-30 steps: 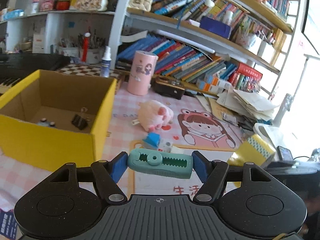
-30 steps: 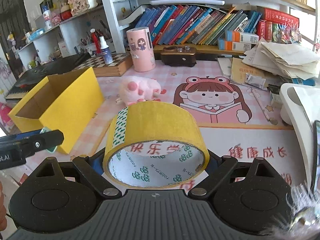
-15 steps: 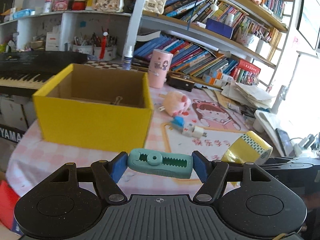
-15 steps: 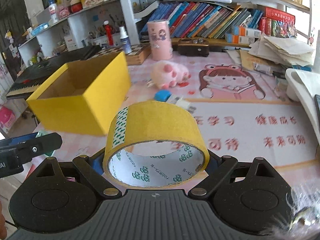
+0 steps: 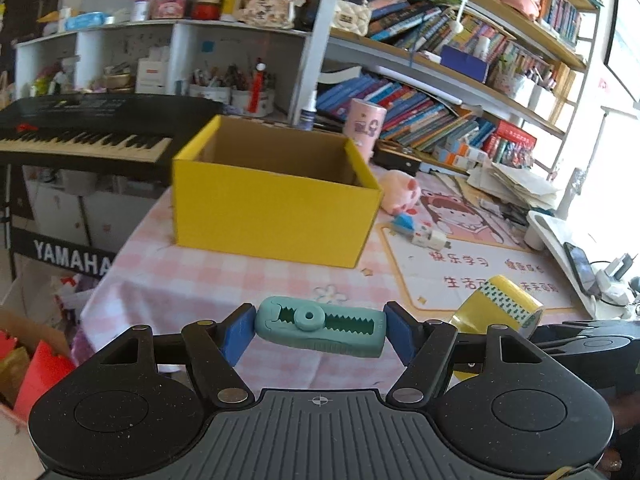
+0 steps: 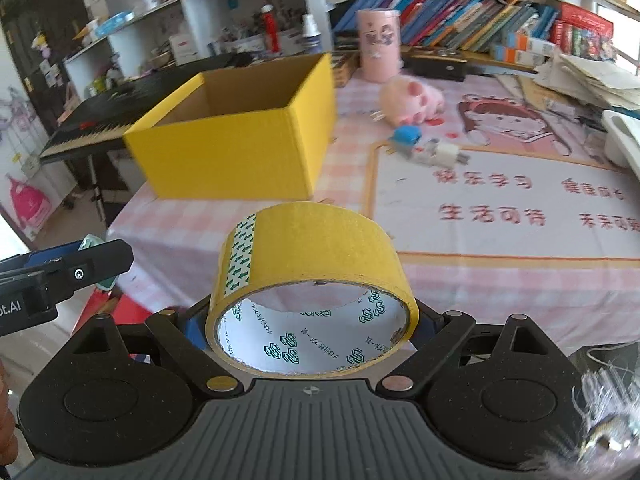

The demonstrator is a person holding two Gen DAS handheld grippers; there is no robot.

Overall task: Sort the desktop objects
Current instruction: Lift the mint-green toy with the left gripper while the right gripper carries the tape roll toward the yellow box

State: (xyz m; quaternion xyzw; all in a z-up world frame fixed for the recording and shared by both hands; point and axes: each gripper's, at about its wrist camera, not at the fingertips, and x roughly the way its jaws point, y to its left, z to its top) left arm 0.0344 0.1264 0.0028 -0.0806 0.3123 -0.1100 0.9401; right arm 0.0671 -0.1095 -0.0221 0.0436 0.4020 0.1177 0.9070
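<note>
Grippers have drawn back from the yellow box (image 5: 276,216), left hand-held gripper (image 5: 320,330) still clamping the teal cutter (image 5: 320,326), right (image 6: 312,320) the tape roll (image 6: 312,280).

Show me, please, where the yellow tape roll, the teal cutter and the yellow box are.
yellow tape roll (image 6: 316,244): right wrist view, outer band.
teal cutter (image 5: 320,327): left wrist view, toothed body.
yellow box (image 5: 268,212): left wrist view, front wall.

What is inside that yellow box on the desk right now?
Only the bare brown inner walls of the yellow box show in both views. Its front wall hides the floor, so anything lying at the bottom cannot be seen from here.
</note>
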